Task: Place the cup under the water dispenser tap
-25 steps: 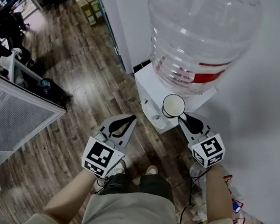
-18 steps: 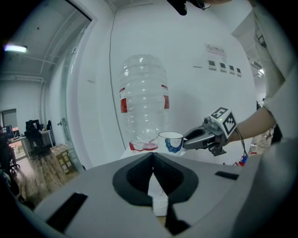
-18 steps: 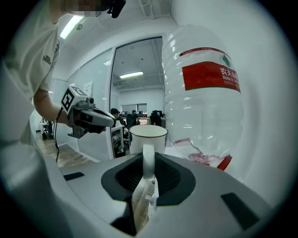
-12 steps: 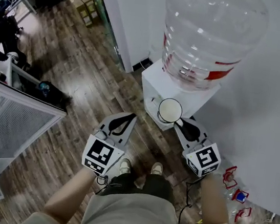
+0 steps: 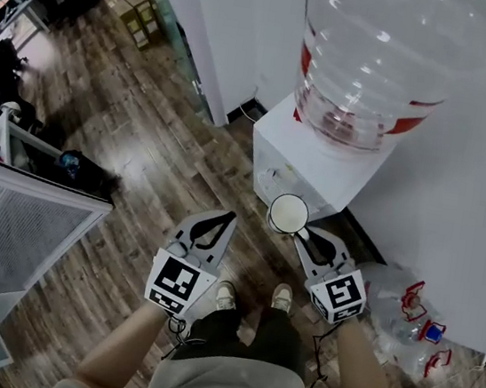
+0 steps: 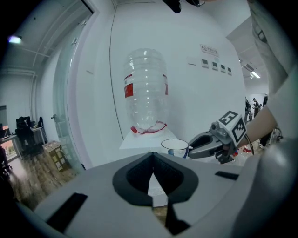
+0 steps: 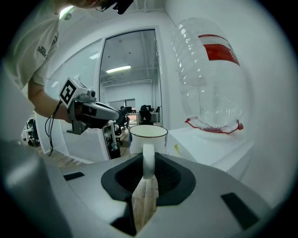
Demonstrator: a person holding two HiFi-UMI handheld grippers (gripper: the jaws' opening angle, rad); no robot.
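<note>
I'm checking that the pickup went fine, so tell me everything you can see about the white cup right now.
The cup is a white mug with a thin dark rim, ceramic or enamel by its look, and appears empty. It is upright in the air, its loop handle pinched between the jaws of the right gripper, in front of the white water dispenser, touching nothing else.
</note>
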